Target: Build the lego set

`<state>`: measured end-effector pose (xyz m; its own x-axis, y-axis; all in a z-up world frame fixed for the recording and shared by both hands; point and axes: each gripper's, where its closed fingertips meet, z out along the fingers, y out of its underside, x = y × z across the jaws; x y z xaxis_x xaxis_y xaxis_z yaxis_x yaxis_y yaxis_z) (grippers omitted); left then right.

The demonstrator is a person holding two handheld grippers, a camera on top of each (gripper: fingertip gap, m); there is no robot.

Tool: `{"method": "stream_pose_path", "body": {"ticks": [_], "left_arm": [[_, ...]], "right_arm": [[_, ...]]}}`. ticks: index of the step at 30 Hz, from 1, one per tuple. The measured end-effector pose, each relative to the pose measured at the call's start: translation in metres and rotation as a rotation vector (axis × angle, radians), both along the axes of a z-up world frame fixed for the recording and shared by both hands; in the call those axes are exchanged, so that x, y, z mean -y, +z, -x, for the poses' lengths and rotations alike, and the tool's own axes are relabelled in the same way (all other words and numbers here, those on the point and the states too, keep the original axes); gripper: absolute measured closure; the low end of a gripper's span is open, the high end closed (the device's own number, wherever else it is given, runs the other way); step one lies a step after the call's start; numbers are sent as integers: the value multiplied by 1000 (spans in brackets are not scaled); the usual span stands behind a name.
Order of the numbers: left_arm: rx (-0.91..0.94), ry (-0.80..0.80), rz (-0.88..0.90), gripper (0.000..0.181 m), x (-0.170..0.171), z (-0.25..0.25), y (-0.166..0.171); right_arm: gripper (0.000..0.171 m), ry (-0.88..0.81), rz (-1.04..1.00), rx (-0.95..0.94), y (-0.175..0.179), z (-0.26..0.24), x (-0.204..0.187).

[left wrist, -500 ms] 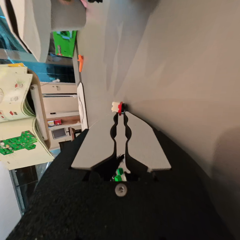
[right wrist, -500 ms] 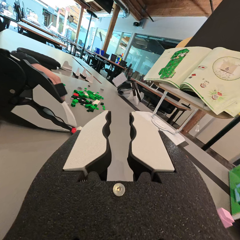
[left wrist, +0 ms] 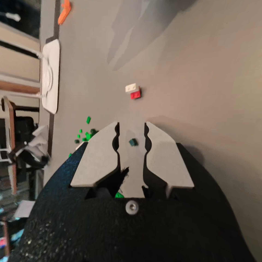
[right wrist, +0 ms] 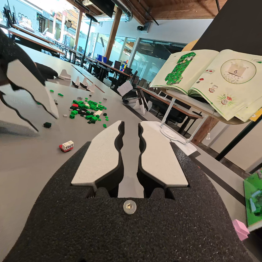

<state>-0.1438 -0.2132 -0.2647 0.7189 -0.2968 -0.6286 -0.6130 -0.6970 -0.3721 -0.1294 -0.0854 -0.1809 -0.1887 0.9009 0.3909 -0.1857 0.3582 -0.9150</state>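
Note:
A small white-on-red brick assembly (left wrist: 134, 92) lies on the grey table (left wrist: 184, 70), apart from both grippers. My left gripper (left wrist: 131, 123) is open and empty, hovering back from the assembly, with a dark green brick (left wrist: 133, 142) on the table between its fingers. In the right wrist view its white fingers (right wrist: 32, 87) show at the left, above the same dark brick (right wrist: 47, 124). My right gripper (right wrist: 131, 123) is open and empty, low over the table, with the assembly (right wrist: 67, 146) just to its left.
A pile of loose green, black and white bricks (right wrist: 87, 109) lies beyond the assembly. An open instruction booklet (right wrist: 205, 82) rests on a white stand (right wrist: 177, 136) at the table's right edge. An orange tool (left wrist: 64, 12), a pink piece (right wrist: 240, 226) and a green box (right wrist: 253, 202) lie nearby.
My left gripper has opened, let go of the white-on-red assembly and drawn back from it. The assembly now lies free on the table. My right gripper has hardly moved.

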Motion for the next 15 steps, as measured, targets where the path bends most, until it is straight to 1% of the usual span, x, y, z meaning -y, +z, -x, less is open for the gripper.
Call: {"method": "stream_pose_path", "body": {"ticks": [2, 4, 7, 8, 10, 11, 15], "left_arm": [[60, 75, -96, 154, 14, 9, 14], [98, 178, -192, 158, 32, 29, 30], [158, 356, -232, 159, 58, 72, 43], [182, 375, -226, 158, 63, 84, 45], [167, 331, -182, 158, 65, 103, 48], [140, 271, -140, 158, 63, 111, 48], [84, 111, 95, 157, 62, 142, 31]], "right_arm": [[154, -24, -7, -4, 0, 3, -4], [154, -46, 0, 2, -1, 7, -10], [156, -74, 22, -6, 1, 9, -16], [156, -80, 27, -5, 1, 9, -18], [157, -82, 27, -6, 1, 10, -18], [157, -81, 22, -5, 1, 10, -18], [158, -75, -13, -5, -1, 8, -14]]}}
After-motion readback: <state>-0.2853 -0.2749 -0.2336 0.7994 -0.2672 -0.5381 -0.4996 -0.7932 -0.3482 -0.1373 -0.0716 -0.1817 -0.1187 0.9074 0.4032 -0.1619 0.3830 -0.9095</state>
